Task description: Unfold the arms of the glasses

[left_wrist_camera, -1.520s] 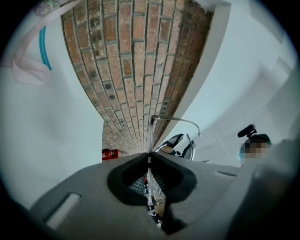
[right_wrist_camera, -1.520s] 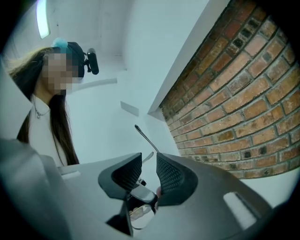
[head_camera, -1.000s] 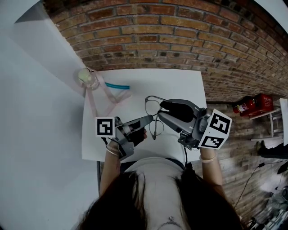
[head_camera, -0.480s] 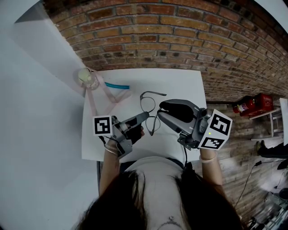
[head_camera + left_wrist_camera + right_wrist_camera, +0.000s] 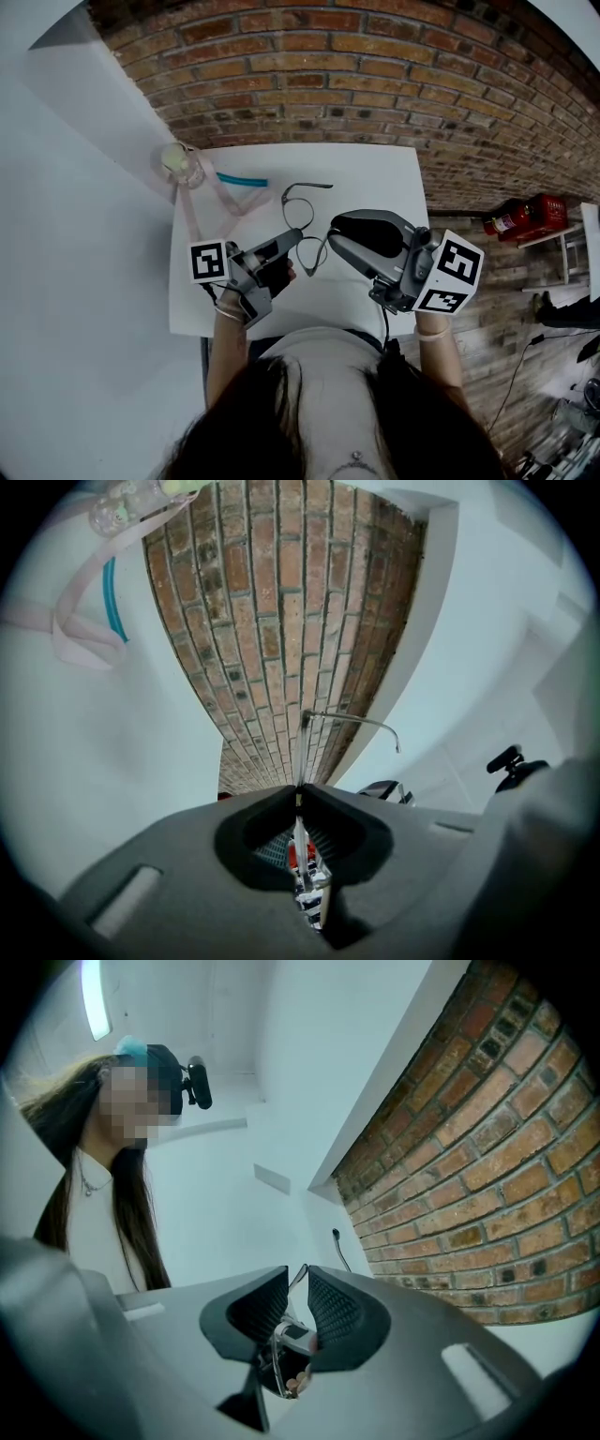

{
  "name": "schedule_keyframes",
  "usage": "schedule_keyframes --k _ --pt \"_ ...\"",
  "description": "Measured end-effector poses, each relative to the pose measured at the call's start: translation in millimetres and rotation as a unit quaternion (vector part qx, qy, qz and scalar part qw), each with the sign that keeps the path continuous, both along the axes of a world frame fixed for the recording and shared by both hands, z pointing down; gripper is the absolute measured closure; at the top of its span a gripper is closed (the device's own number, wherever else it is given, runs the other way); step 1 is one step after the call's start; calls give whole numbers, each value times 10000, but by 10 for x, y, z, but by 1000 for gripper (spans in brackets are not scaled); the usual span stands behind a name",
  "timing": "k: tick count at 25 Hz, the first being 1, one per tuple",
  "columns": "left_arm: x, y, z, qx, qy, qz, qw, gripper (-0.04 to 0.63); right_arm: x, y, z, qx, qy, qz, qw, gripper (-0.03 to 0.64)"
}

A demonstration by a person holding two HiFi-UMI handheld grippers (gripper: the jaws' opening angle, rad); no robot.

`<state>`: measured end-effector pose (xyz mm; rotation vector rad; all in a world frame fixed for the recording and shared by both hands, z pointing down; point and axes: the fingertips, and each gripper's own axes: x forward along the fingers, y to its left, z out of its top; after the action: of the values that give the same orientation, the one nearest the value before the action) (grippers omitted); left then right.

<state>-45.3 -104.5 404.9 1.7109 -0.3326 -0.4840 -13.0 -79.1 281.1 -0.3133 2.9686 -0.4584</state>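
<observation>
Thin wire-framed glasses (image 5: 300, 214) hang above the white table (image 5: 384, 178), and my left gripper (image 5: 299, 239) is shut on their frame between the two lenses. One arm (image 5: 310, 186) sticks out at the far side; in the left gripper view this arm (image 5: 352, 720) runs rightward from the shut jaws of the left gripper (image 5: 298, 794). My right gripper (image 5: 330, 232) sits just right of the glasses and its jaws have just been closing. In the right gripper view, the right gripper (image 5: 298, 1279) shows a narrow gap with a thin wire of the glasses in it; the pads do not press it.
A pink strap (image 5: 217, 192) with a small round bottle (image 5: 181, 161) and a teal strip (image 5: 243, 178) lies at the table's far left corner. A brick wall (image 5: 375, 84) stands behind the table. A red fire extinguisher (image 5: 525, 217) lies on the floor to the right.
My left gripper has carried the glasses left, away from the right gripper's jaws, and turned them. One arm now points out at the far side. The right gripper's jaws have narrowed.
</observation>
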Motion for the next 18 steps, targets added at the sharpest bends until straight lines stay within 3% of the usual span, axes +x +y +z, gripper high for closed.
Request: schedule_keyframes --k 18 --pt "-166 -91 13 -193 226 -424 9987 572 -34 119 -109 164 -73 -128 9998 558"
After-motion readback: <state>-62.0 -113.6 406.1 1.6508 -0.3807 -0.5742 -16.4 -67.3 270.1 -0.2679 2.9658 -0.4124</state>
